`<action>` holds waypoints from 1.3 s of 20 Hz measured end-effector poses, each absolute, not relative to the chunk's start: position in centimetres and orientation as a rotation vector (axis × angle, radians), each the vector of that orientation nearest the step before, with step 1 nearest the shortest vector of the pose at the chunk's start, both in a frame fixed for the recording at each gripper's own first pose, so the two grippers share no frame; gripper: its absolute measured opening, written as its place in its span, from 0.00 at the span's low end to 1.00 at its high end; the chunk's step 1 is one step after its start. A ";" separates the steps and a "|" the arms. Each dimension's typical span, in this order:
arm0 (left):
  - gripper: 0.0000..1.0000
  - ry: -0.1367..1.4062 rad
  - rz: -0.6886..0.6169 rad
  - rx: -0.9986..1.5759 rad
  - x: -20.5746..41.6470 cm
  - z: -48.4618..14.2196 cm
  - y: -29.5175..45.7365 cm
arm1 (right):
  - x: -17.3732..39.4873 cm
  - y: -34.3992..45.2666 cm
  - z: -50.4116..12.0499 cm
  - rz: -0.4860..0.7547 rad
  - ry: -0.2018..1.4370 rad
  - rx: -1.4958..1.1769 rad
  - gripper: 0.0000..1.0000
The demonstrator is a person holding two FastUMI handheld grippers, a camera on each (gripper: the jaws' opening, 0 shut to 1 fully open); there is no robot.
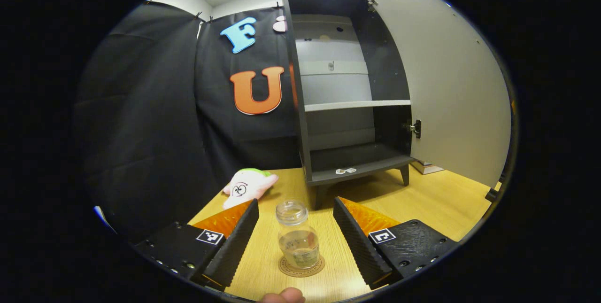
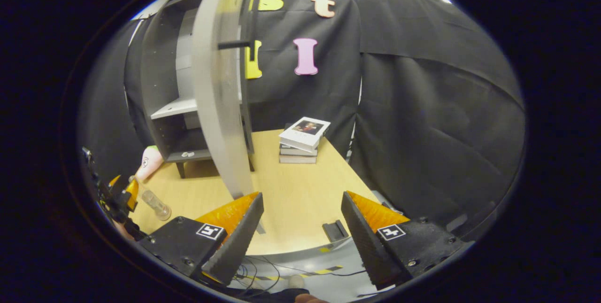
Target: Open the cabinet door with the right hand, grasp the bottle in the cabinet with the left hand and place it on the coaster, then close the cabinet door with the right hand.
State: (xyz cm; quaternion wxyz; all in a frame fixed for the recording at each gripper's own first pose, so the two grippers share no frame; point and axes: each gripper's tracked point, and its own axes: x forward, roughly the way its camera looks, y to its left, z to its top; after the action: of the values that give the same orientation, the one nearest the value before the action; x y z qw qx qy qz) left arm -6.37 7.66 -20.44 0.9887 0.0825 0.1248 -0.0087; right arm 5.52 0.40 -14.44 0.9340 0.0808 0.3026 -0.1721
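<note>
Left gripper (image 1: 296, 232) straddles bottle (image 1: 297, 236) on coaster (image 1: 301, 268), untouched.

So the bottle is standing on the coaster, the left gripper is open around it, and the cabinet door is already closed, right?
Not quite. The cabinet door is open, swung wide, as the left gripper view shows. The rest holds: the bottle stands on the coaster, and the left gripper is open around it.

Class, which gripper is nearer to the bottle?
Left. The left gripper is open with the bottle between its fingers on the coaster. The right gripper is open, off beside the cabinet door.
</note>
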 end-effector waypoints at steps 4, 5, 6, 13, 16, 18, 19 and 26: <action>0.96 0.205 -0.033 0.172 -5.8 -13.3 3.0 | 9.1 -3.6 -13.0 -0.313 0.525 0.259 1.00; 1.00 0.199 -0.047 0.159 -5.4 -11.7 1.4 | 10.5 -4.1 -11.9 -0.296 0.492 0.292 1.00; 1.00 0.184 -0.064 0.155 -5.1 -9.9 -0.1 | 12.1 -4.2 -11.0 -0.266 0.455 0.318 1.00; 0.96 0.199 -0.123 0.086 -2.2 -5.3 -5.6 | 17.4 -0.2 -5.3 0.075 0.297 0.158 1.00; 1.00 0.204 -0.180 0.083 -2.2 -4.8 -6.2 | 16.9 1.1 -3.1 0.048 0.240 -0.015 0.94; 0.96 0.197 -0.204 0.082 -2.4 -4.8 -5.9 | 17.0 4.0 -3.4 0.096 0.239 0.016 0.93; 0.96 0.196 -0.200 0.084 -2.4 -5.0 -5.2 | 17.1 5.5 -3.2 0.123 0.232 0.042 0.93; 0.96 0.193 -0.108 0.044 -2.5 -5.6 -0.5 | 18.3 10.6 -2.5 0.194 0.239 0.049 0.93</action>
State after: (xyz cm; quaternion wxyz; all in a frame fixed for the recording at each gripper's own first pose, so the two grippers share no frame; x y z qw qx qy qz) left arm -2.46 -0.47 -5.60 0.9937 0.0221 0.0962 -0.0538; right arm 18.33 10.60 -2.47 0.9879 0.0244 0.1190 0.0968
